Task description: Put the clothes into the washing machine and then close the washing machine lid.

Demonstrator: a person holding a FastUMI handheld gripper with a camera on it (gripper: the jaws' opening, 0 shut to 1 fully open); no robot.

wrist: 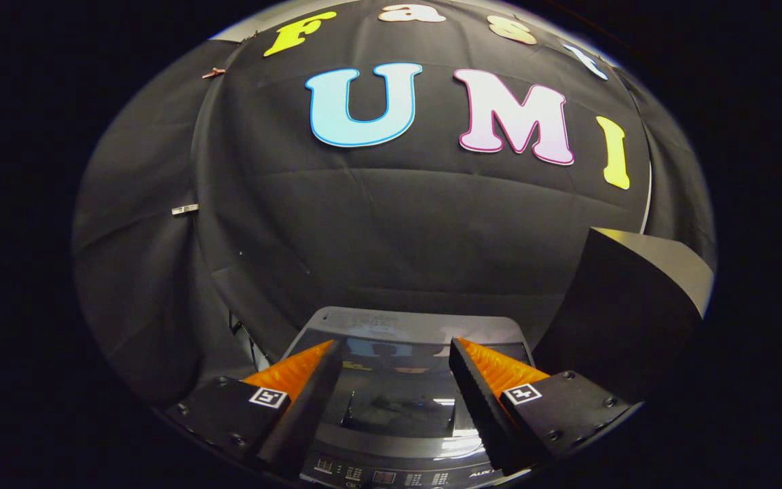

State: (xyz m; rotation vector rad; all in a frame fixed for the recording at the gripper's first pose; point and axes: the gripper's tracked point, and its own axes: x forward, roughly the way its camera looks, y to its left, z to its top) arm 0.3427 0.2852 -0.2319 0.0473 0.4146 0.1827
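Note:
A grey top-loading washing machine (391,324) stands below and just ahead of my fingers, against the booth's black cloth wall. Its dark glass lid (398,401) lies flat and closed, mirroring the wall above. The control panel (391,475) runs along the machine's near edge, under my fingers. My gripper (394,350) hovers above the lid, open, with nothing between its fingers. One fingertip (320,353) hangs over the lid's left side, the other fingertip (466,350) over its right side. No clothes are in sight.
A tall dark box-like unit with a pale top (625,305) stands right beside the washer, rising above lid height. Black cloth (160,285) drapes down on the left of the machine.

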